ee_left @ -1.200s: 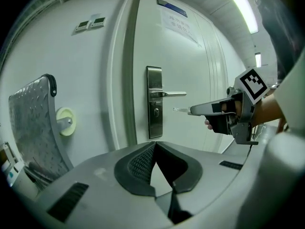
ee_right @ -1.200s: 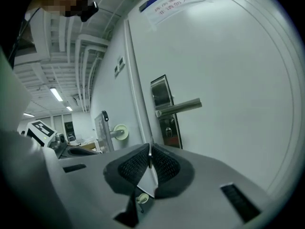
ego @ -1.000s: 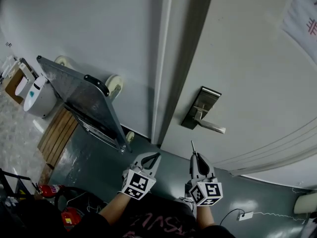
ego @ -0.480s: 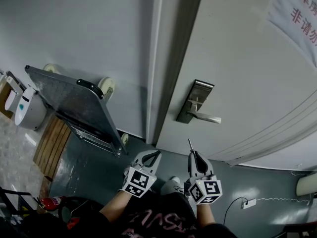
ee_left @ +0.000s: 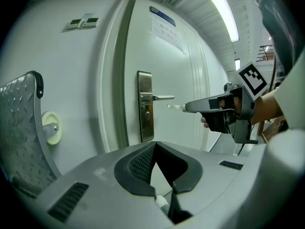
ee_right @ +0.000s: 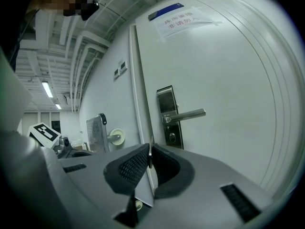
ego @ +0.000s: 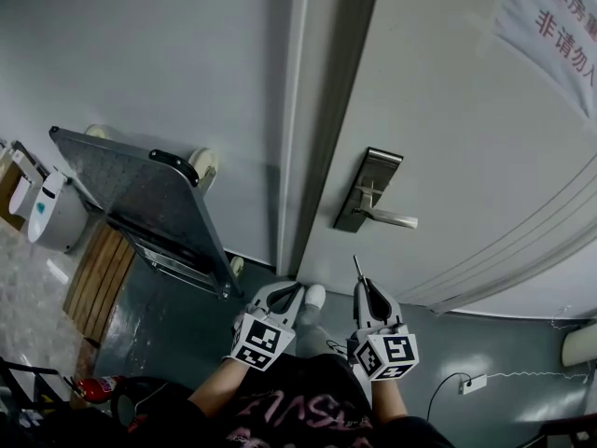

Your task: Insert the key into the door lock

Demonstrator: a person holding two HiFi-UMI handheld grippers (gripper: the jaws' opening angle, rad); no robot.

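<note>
Hardly anything has shifted over the last second: the key point(ego: 356, 269) stands about as far short of the door lock point(ego: 369, 189) as it did then, and only the head view has swung a little, so that a shoe now shows on the floor between the two grippers. The key sits clamped edge-on between the closed pads of the right gripper point(ego: 365, 289), its blade sticking out ahead and pointing toward the door point(ego: 466, 110). It is below the lever handle point(ego: 396, 218) and clearly apart from the plate. The keyhole point(ee_right: 171, 137) lies just under that handle and is empty. The left gripper point(ego: 291, 296) hangs to the left of the right one with its jaws spread in a V and nothing between them. Farther left, a folded platform trolley point(ego: 140, 203) leans against the wall, and a paper notice point(ego: 550, 26) is stuck high on the door. So the key is gripped and roughly aimed; lining the blade up with the keyhole and pushing it in are, by my reading, both still to do.
</note>
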